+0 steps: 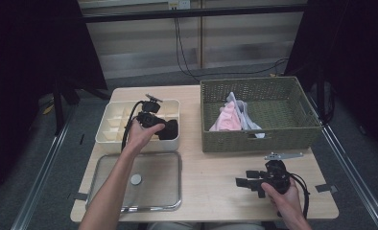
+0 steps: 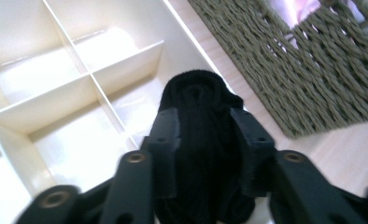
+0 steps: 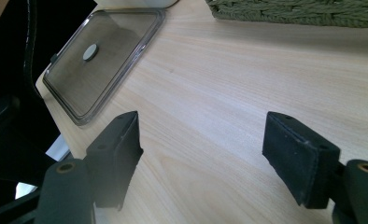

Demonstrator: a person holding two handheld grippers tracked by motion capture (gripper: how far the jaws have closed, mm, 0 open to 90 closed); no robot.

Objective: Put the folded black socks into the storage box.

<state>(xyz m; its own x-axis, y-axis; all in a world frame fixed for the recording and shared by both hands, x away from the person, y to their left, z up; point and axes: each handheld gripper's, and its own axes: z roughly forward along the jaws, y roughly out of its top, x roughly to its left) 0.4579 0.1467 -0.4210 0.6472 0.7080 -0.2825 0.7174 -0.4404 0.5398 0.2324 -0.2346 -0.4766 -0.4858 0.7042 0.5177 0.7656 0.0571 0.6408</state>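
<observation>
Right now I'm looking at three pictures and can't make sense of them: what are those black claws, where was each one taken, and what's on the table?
There is no robot here. A person holds a two-jaw tool in each hand. The high view looks down on the table from above. The other two come from small cameras riding on the tools, looking out along their black jaws.

On the table lie a cream divider box, a clear lid in front of it, and a green basket with pink and pale clothes inside.

The left gripper is over the box, its jaws pressing on a rolled black sock. The right gripper hovers over bare wood with its jaws wide apart and nothing between them.
</observation>
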